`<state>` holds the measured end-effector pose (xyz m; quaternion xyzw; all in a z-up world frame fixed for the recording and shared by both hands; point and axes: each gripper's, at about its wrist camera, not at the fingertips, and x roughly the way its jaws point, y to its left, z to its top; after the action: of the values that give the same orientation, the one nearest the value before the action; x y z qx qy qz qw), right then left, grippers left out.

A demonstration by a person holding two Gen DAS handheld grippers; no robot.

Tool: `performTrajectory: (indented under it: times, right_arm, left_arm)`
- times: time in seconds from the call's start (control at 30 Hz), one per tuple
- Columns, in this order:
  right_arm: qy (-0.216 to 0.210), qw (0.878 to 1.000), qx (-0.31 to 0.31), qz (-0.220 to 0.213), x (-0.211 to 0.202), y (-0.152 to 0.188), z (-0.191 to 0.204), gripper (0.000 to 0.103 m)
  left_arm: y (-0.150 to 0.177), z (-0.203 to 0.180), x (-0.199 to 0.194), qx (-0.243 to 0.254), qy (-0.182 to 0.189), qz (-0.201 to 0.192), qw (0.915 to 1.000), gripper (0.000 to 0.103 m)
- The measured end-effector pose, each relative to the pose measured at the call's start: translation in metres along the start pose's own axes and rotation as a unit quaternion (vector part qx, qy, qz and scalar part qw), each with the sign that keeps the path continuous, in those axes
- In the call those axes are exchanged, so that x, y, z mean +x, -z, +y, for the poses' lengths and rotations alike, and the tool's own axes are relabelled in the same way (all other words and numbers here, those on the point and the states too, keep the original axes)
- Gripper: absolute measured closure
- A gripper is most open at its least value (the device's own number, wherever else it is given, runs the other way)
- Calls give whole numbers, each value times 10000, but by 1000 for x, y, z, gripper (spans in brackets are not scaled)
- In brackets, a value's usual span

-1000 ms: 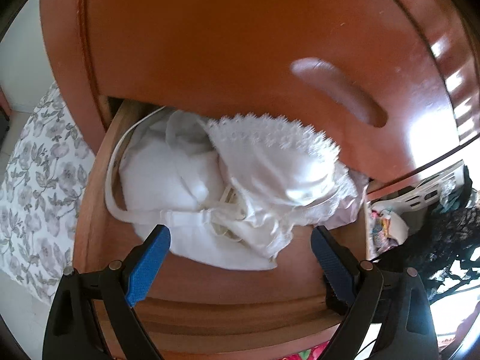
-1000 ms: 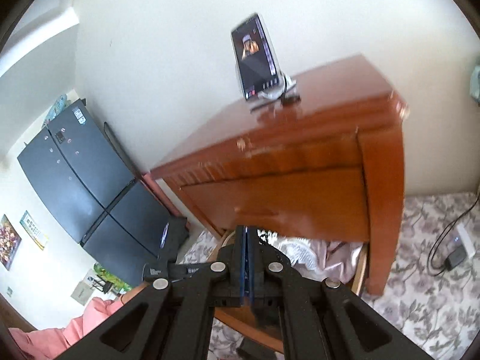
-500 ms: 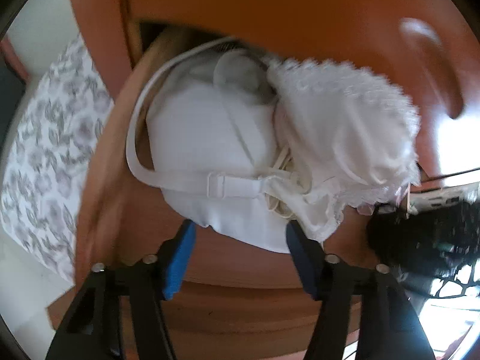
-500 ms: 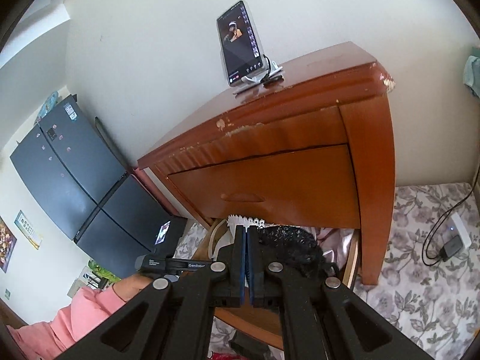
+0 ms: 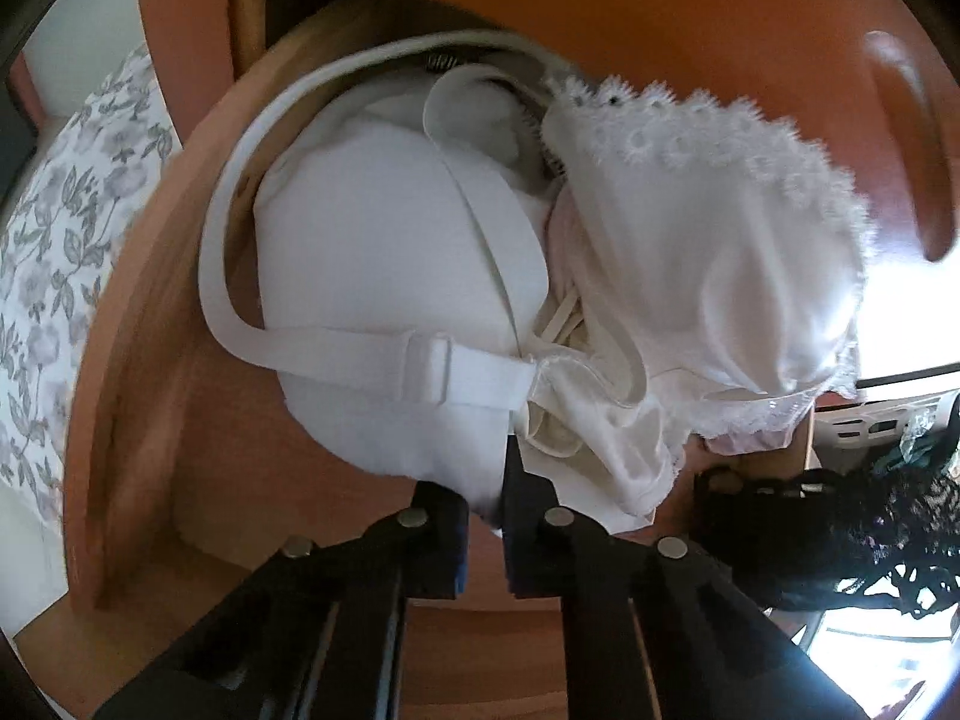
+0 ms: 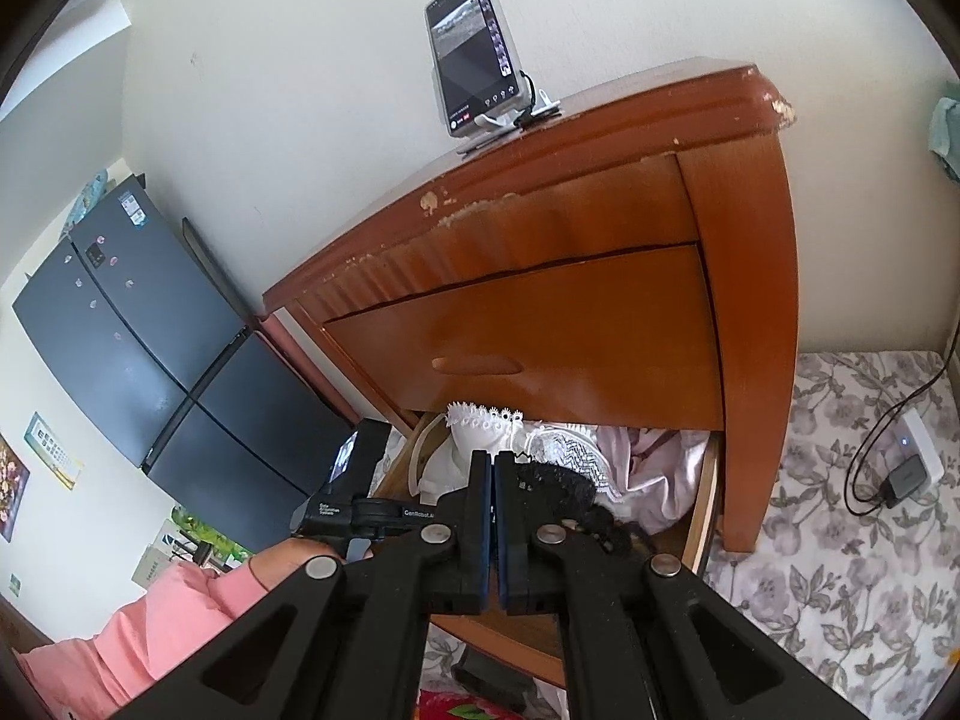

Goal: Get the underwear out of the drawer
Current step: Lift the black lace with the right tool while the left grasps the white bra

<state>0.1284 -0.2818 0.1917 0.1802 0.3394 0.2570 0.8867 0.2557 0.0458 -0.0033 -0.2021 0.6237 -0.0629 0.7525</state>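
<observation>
Looking through the left wrist view first: left gripper (image 5: 485, 504) at 6 o'clock, jaws nearly together, pinching the lower edge of the white bra (image 5: 384, 300) that lies in the open drawer (image 5: 144, 360). White strap with slider runs across the cup toward 3 o'clock. Lace-trimmed white garment (image 5: 708, 228) sits just beside the bra at 2 o'clock, touching it, partly tucked under the closed upper drawer front (image 5: 600, 12). Black lace underwear (image 5: 840, 534) hangs at 4 o'clock; what holds it is out of sight in this view. Floral floor covering (image 5: 54, 228) at 9 o'clock. Right wrist view: right gripper (image 6: 493, 480) at 6 o'clock, blue pads pressed together, black lace underwear (image 6: 558, 486) bunched just right of the tips and touching them; whether the fabric is actually caught between the pads, cannot tell. Behind it the open drawer (image 6: 702, 510) holds white and pale pink clothes. Wooden nightstand (image 6: 750, 276) fills centre, phone on stand (image 6: 474, 54) on top at 12 o'clock. Dark fridge (image 6: 138, 330) at 9 o'clock. Person's pink sleeve (image 6: 138, 624) at 7 o'clock, hand on the left gripper handle. Charger and cable (image 6: 900, 474) on floral covering at 3 o'clock.
</observation>
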Motion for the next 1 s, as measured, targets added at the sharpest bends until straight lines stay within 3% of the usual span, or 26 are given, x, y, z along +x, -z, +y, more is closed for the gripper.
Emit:
performTrajectory:
  times: [0.27, 0.5, 0.67, 1.0]
  right_arm:
    - [24, 10000, -45, -21, -7, 4, 9, 102]
    - [11, 10000, -70, -19, -12, 9, 19, 102]
    - [-14, 9999, -58, -104, -20, 9, 23, 102]
    - [-42, 9993, -193, -326, -40, 2, 42, 102]
  left_arm:
    - [27, -6, -29, 455, 131, -381, 9982, 97]
    - [51, 0, -54, 575, 130, -607, 9964, 97]
    - [69, -2, -84, 684, 327, -848, 9935, 97]
    - [63, -18, -132, 969, 676, -1351, 9838, 97]
